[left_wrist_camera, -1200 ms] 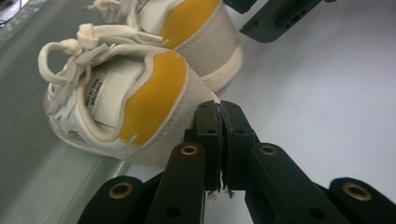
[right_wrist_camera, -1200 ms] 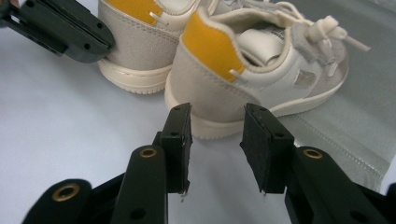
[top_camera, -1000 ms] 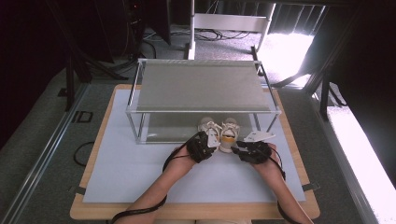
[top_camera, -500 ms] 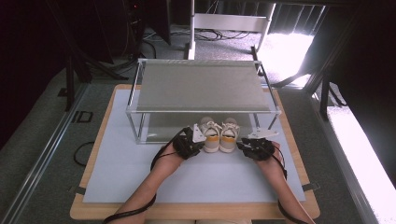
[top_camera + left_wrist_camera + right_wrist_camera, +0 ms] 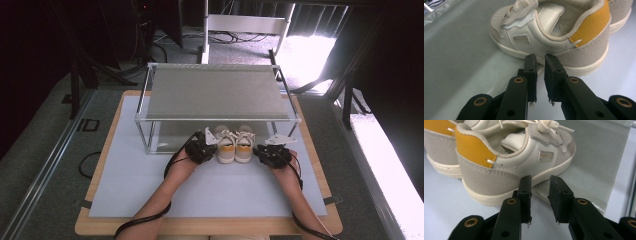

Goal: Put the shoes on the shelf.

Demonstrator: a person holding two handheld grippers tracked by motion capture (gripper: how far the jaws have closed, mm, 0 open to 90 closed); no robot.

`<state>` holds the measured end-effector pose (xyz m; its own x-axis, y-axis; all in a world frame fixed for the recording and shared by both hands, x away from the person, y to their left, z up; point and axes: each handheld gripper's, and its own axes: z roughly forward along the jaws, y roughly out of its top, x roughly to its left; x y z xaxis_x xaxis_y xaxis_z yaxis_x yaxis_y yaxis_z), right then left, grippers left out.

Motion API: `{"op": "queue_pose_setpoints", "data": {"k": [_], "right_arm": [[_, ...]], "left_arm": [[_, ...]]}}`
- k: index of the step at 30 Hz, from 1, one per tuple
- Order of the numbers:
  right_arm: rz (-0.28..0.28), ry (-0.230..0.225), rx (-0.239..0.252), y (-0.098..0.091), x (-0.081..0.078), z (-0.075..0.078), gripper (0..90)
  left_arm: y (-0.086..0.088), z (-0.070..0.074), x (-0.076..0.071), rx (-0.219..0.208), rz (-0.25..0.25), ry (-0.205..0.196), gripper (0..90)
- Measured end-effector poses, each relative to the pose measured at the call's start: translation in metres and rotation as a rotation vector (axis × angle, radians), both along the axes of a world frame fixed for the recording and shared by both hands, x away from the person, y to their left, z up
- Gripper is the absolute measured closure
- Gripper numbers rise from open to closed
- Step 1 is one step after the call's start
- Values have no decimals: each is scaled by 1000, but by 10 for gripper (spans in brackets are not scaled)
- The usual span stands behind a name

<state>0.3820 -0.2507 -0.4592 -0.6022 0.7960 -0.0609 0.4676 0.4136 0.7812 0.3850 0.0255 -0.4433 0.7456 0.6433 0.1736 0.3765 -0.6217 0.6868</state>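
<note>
I have one tool in each hand, and each stands at the outer side of a shoe. My left tool (image 5: 204,145) is beside the left shoe (image 5: 225,147), its jaws only a narrow slit apart with nothing between them; in the left gripper view the tips sit just at that shoe's sole edge, though I cannot tell whether they touch it. My right tool (image 5: 262,151) is beside the right shoe (image 5: 244,146), its jaws a little wider apart and also empty, the tips close to the sole.

There are two shoes, a pair, cream and grey with yellow heel tabs. They stand side by side, touching or nearly so, heels toward me, toes reaching under the front edge of the rack (image 5: 215,92). They straddle the edge of the rack's lower grey sheet (image 5: 596,165) and the pale mat (image 5: 150,185) covering the bench (image 5: 95,175).

I judge the step to be sliding the pair in under the rack's single upper shelf. Next, I think, both tools must press evenly and push forward together, so the shoes stay paired and do not catch on the sheet's lip.
</note>
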Motion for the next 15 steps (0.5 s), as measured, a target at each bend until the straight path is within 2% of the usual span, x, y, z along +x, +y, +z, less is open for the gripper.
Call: {"op": "queue_pose_setpoints", "data": {"k": [3,8,13,15], "right_arm": [[8,5,9,3,5,-1,770],[8,17,40,6,13,-2,800],[-1,23,37,7,18,-3,794],[-15,19,27,6,17,-3,748]], "left_arm": [[-2,1,2,11,7,-2,796],[-4,3,10,27,25,-2,803],[-1,1,13,13,31,0,803],[2,0,10,3,33,-2,801]]}}
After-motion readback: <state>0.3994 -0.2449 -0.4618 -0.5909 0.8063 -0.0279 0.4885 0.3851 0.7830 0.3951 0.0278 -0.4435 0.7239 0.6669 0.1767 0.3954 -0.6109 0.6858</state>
